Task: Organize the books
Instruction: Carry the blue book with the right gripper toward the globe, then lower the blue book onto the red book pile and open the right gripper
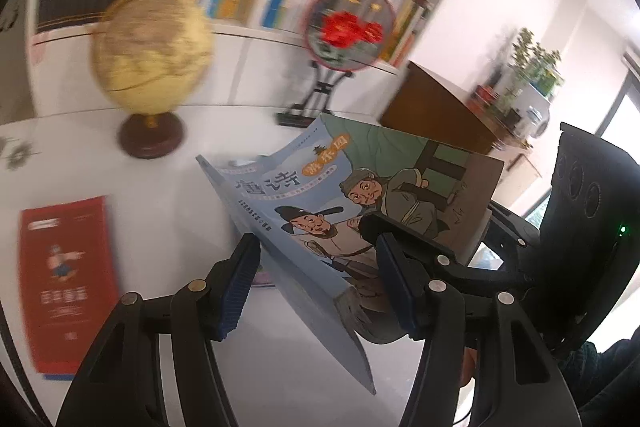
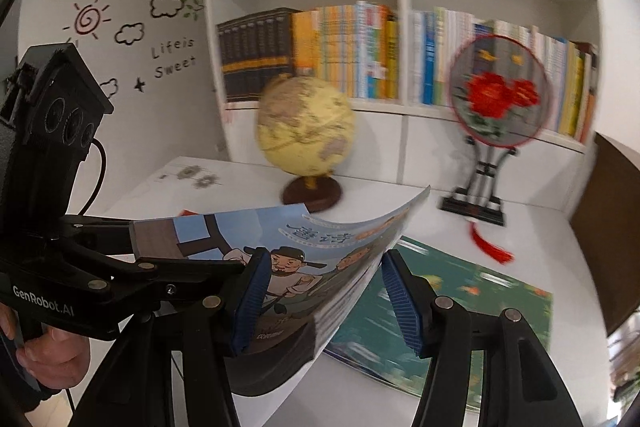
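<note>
- The blue book [image 1: 320, 211] hangs above the white desk [image 1: 168, 179], borne between both tools, probably on its way to the shelf [image 2: 404, 27] at 12 o'clock.
- The left gripper [image 1: 316, 283] straddles the spine end; the book slants between the blue pads, and whether they actually pinch it I cannot tell.
- The right gripper [image 2: 324, 303] takes the opposite edge the same way; its left pad lies against the cover, its right pad stands apart from the pages, so no firm grip shows.
- Held at two ends, the soft cover sags and its far corner curls up.
- A red book [image 1: 68, 283] lies at 9 o'clock and a green book [image 2: 472, 311] at 4 o'clock, both flat and waiting.
- The globe [image 2: 304, 131] and the fan [image 2: 496, 95] stand before the shelf, blurred; spine titles are unreadable.
</note>
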Demonstrator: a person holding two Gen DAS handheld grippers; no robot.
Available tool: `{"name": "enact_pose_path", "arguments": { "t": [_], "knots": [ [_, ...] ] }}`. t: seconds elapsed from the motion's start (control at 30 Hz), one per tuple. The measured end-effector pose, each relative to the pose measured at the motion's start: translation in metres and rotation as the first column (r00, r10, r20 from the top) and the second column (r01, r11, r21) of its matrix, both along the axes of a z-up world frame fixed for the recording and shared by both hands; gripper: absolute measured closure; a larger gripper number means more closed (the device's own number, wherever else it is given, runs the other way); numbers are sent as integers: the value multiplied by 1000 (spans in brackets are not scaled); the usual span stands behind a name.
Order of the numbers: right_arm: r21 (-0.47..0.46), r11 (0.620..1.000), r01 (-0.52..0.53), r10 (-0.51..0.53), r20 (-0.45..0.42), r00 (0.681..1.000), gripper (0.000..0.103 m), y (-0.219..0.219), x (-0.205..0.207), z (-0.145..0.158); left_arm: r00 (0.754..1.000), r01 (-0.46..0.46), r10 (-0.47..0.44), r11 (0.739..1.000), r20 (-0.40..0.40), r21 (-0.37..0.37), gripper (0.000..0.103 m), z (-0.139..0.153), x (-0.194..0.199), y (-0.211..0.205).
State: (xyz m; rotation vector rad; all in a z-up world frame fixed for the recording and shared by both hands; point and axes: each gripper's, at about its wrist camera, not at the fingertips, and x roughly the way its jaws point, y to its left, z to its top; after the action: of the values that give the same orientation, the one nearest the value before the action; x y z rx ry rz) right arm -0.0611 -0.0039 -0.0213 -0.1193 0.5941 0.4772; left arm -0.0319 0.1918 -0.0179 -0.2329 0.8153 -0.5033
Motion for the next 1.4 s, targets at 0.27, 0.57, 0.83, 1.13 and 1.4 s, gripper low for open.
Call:
{"name": "enact_pose_path", "arguments": {
  "t": [0.27,0.57,0.83,1.13,1.4],
  "knots": [
    [45,996,-79,79,1,997,46,103,9,-15,996,-88,87,996,21,21,46,-10,2,105],
    [73,991,-115,121,-82,989,46,205,34,-68,989,-131,133,990,-63,43,46,-64,8,188],
    [50,990,-132,139,-200,970,46,250,33,-120,971,-172,176,984,-163,35,46,-113,-1,228],
    [38,989,-140,145,-247,958,45,273,33,-142,945,-251,250,968,-209,24,46,-133,3,266],
    [58,994,-89,104,-347,932,45,259,48,-161,933,-244,250,968,-258,55,46,-147,1,267]
  ]
}}
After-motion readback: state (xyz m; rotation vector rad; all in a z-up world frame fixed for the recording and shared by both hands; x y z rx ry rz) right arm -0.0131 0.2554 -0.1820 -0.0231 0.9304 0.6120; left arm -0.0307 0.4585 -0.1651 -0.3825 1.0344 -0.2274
